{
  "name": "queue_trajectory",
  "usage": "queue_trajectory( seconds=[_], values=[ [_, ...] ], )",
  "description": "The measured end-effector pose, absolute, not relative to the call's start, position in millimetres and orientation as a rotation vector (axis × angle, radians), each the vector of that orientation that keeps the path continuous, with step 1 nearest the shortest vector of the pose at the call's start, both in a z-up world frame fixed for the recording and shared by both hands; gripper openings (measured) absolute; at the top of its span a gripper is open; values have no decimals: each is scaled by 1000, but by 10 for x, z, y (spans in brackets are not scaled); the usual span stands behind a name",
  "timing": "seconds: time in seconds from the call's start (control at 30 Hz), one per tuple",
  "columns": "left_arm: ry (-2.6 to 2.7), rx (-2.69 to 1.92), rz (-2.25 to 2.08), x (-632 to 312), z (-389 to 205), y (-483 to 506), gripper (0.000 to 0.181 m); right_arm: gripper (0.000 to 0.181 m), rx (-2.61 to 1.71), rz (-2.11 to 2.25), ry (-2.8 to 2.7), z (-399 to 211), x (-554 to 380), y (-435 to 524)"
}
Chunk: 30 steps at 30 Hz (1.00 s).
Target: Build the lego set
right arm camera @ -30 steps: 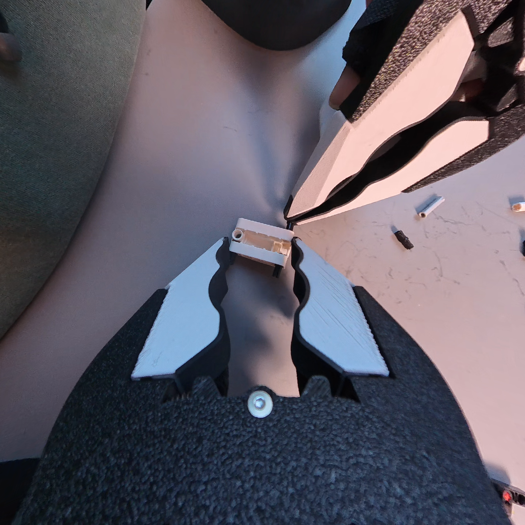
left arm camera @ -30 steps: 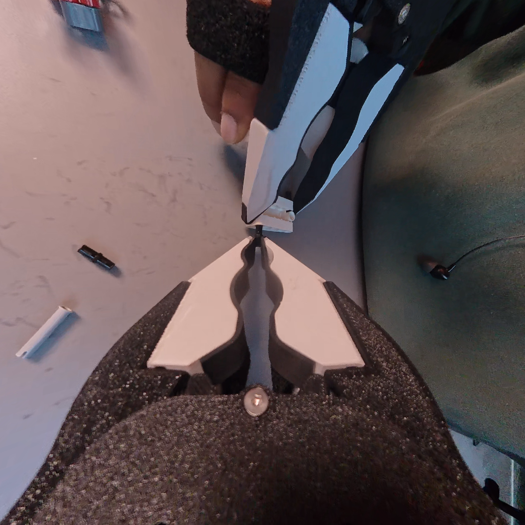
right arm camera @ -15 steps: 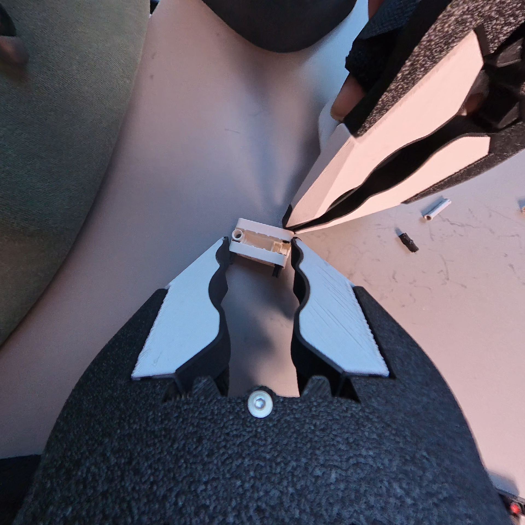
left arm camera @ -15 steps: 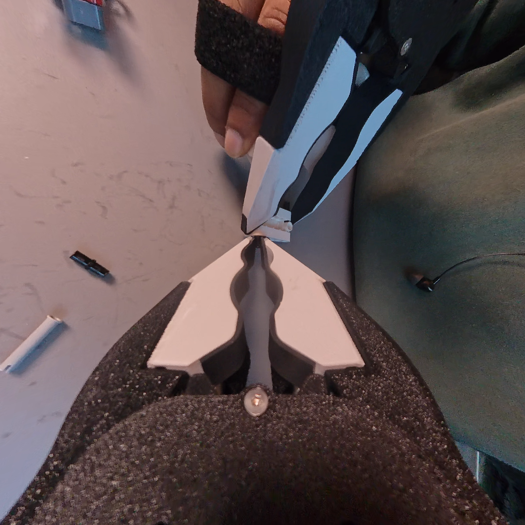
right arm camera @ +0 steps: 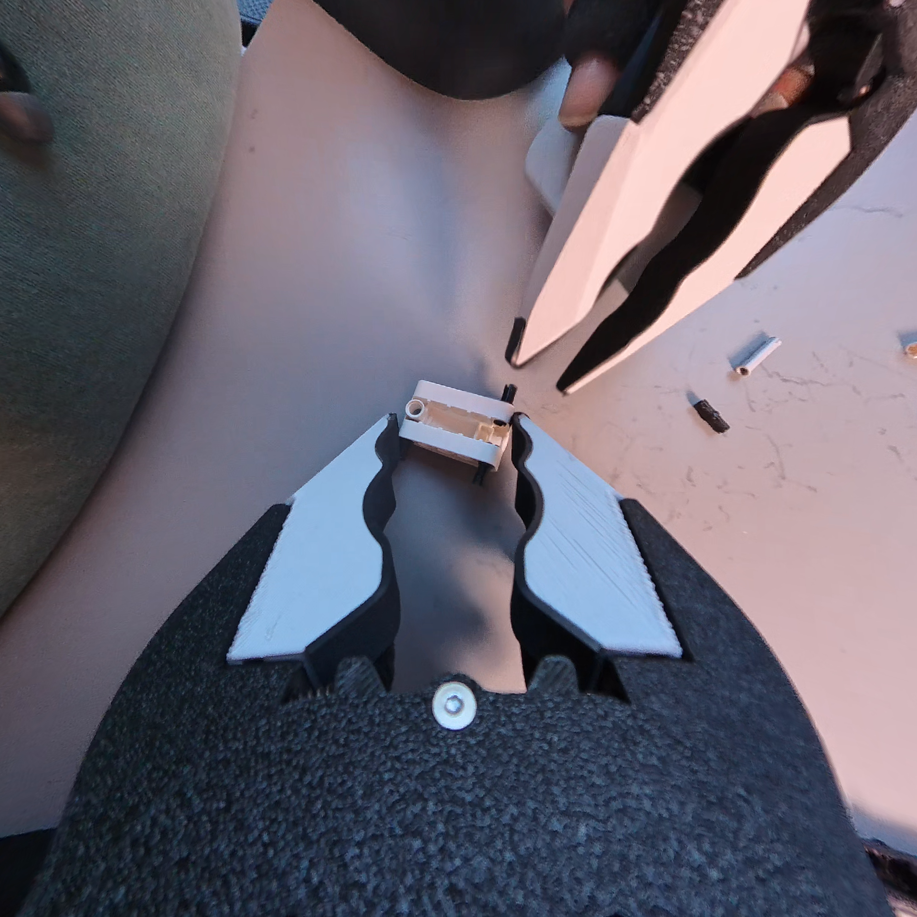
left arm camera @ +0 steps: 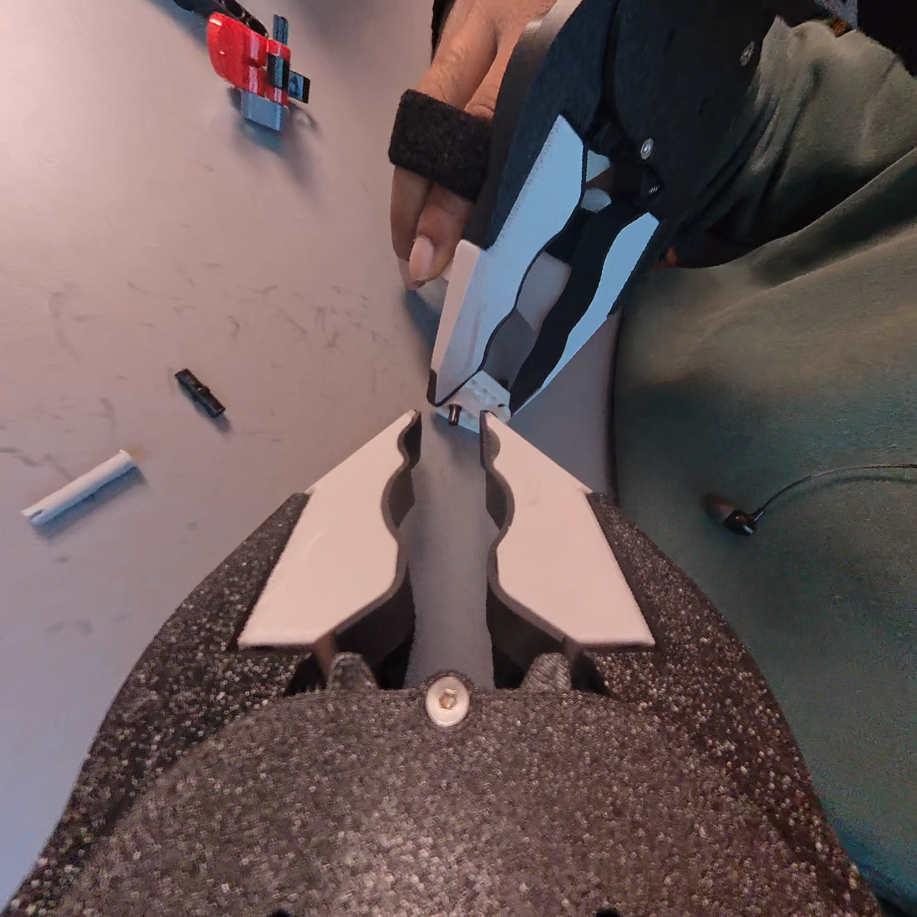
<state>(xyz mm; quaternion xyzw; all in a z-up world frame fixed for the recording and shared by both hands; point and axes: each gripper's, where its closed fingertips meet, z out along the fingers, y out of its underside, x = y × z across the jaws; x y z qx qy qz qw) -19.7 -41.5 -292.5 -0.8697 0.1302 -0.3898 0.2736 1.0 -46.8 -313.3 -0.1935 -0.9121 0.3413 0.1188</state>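
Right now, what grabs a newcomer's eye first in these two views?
The white brick pinched at the tip of the right gripper, dead centre of the right wrist view, with a black pin poking out of its far side. Just beyond it hangs the left gripper, jaws apart and empty. Off on the table, a red and grey assembly stands out at top left.

The left gripper, closed on a black pin a second ago, now stands with its jaws parted and empty, drawn slightly back from the right gripper. The black pin now sits seated in the end of the white lego piece, projecting from it. A red lego assembly has come into the left wrist view.
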Motion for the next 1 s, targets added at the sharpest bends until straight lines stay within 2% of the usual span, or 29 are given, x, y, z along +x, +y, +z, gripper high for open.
queue_trajectory(
  seconds=[0.23, 0.43, 0.57, 0.8, 1.0],
  values=[
    [461, -2319, -734, -318, -3033, -396, 30, 58, -652, 918, -2641, -3124, -23, -294],
    [331, -2251, -425, -783, -2984, -225, 33, 57, -671, 948, -2614, -3123, 33, -369],
    [224, -2292, -341, -922, -3057, -116, 36, 47, -690, 979, -2623, -3140, 23, -396],
    [242, -2330, -209, -948, -3156, 29, 15, 42, -733, 970, -2621, -3146, 41, -314],
    [273, -2328, -165, -957, -3168, 6, 13, 42, -791, 970, -2581, -3146, 17, -164]
  ],
)
